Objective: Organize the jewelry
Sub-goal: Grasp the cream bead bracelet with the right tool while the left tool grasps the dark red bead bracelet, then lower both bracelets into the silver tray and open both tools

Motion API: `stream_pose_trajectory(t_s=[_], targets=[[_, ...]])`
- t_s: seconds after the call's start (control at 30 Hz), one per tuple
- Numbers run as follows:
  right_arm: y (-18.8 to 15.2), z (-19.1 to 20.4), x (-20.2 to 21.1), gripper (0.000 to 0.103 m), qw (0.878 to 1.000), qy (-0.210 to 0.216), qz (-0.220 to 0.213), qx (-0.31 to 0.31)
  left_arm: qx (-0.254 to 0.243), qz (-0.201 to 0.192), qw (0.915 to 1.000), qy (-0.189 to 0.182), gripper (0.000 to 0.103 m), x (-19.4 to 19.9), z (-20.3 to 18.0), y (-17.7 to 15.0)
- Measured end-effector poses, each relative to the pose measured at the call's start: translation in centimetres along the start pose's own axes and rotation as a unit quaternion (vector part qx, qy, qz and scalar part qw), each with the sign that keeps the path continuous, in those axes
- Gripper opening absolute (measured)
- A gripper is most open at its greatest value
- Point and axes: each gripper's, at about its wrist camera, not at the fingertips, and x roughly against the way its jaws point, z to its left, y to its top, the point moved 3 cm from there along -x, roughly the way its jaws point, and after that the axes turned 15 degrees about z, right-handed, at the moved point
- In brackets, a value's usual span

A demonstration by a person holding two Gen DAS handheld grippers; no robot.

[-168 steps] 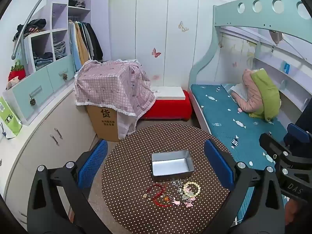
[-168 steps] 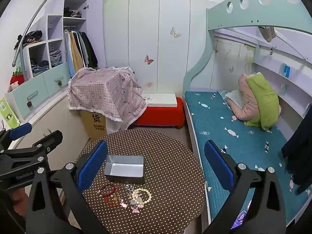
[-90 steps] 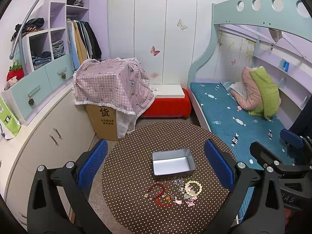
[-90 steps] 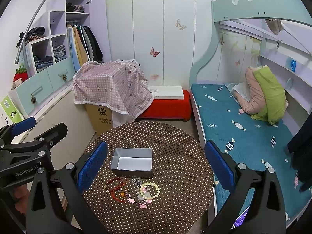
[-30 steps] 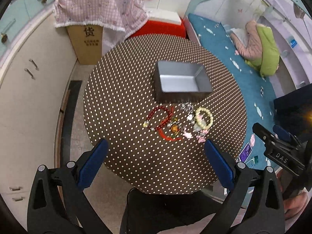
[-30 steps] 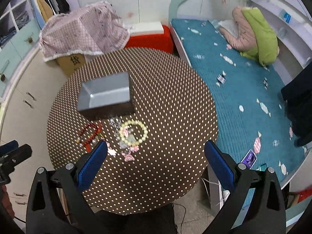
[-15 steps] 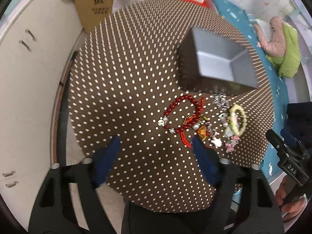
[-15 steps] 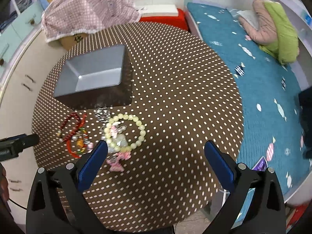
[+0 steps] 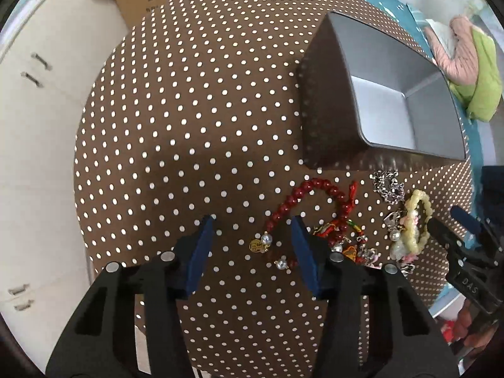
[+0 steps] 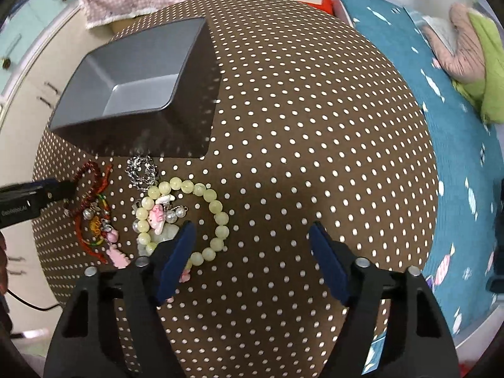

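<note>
Descending from a high, level view of the room, both tongs now look steeply down on the counter (image 9: 189, 100), so the approach stage is over and picking can start. The left tongs (image 9: 250, 236), wide apart one second ago, have narrowed to a partial gap; they remain apart and clamp nothing. The red bead bracelet (image 9: 302, 201) lies in the centre right of the left view, its lower end between the two blue pads. The right tongs (image 10: 252, 241) stand wide apart and empty, with the left pad over the edge of the pale bead bracelet (image 10: 189, 217) at centre left of the right view. The grey tray (image 10: 132, 72), upper left there, holds nothing, so no piece is stored yet. Judgement: the red bracelet is the first pick.
</note>
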Motion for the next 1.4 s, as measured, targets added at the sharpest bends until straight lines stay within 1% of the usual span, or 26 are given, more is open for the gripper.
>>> stream_pose_trajectory(t_s=[0.07,0.13,0.2,0.27,0.33,0.43,0.5,0.63,0.73,0.83,0.87,0.97,1.0,1.07,1.1,1.13,1.3,1.4], targets=[[0.2,0.1,-0.7,0.06,1.0,-0.024,0.005,0.012,-0.01,0.0,0.9997,0.021,0.051,-0.4,-0.5,-0.1],[0.2,0.1,-0.7,0.057,1.0,-0.021,-0.012,0.016,-0.011,0.005,0.9989,0.046,0.051,-0.8,-0.9,-0.2],[0.0,0.2,-0.5,0.045,0.999,-0.02,-0.02,0.027,-0.002,0.006,0.9989,0.047,0.047,-1.1,-1.0,-0.2],[0.0,0.6,-0.2,0.015,0.998,-0.021,-0.025,0.045,0.004,0.001,0.9991,0.042,0.026,-1.1,-0.6,-0.1],[0.4,0.5,-0.1,0.009,0.999,-0.019,-0.021,0.043,0.01,0.005,0.9994,0.032,0.008,-0.9,-0.3,-0.2],[0.6,-0.3,-0.3,0.008,1.0,0.011,-0.014,0.024,0.03,0.013,0.9995,0.003,0.007,-0.3,1.3,0.0],[0.8,-1.2,0.0,0.008,1.0,0.027,-0.008,0.009,0.035,0.006,0.9993,-0.013,0.007,0.2,1.8,-0.1],[1.4,-2.6,1.3,0.008,0.998,0.054,-0.016,-0.005,0.037,-0.009,0.9984,-0.042,0.007,1.7,2.5,-0.5],[2.0,-4.0,3.2,0.008,0.997,0.074,-0.031,-0.016,0.037,-0.021,0.9968,-0.068,0.007,3.6,3.0,-0.7],[2.7,-4.6,4.7,0.008,0.996,0.079,-0.045,-0.016,0.028,-0.037,0.996,-0.077,0.007,5.9,3.3,-0.8],[2.1,-4.1,5.3,0.008,0.995,0.081,-0.05,-0.016,0.025,-0.044,0.9955,-0.081,0.007,6.7,3.4,-0.7],[1.7,-3.5,6.9,0.008,0.994,0.087,-0.065,-0.014,0.022,-0.055,0.9946,-0.086,0.007,8.3,3.1,-1.0],[1.0,-2.5,7.6,0.008,0.994,0.087,-0.071,-0.013,0.024,-0.059,0.9943,-0.085,0.007,8.9,3.1,-1.0],[1.1,-2.0,8.4,0.008,0.993,0.085,-0.083,-0.01,0.023,-0.071,0.9933,-0.088,0.007,10.3,3.1,-1.2],[0.6,-1.1,8.7,0.008,0.992,0.086,-0.086,-0.01,0.022,-0.076,0.9929,-0.09,0.007,10.4,2.4,-2.3],[0.8,-1.2,9.3,0.008,0.992,0.089,-0.092,-0.01,0.022,-0.081,0.9923,-0.091,0.007,10.3,1.6,-2.1],[1.2,-0.4,11.2,0.008,0.988,0.095,-0.12,-0.001,0.012,-0.123,0.9866,-0.107,0.007,13.9,1.2,-1.7],[1.6,0.2,12.3,0.008,0.986,0.1,-0.133,0.009,-0.003,-0.148,0.9821,-0.117,0.007,16.0,0.2,-1.5]])
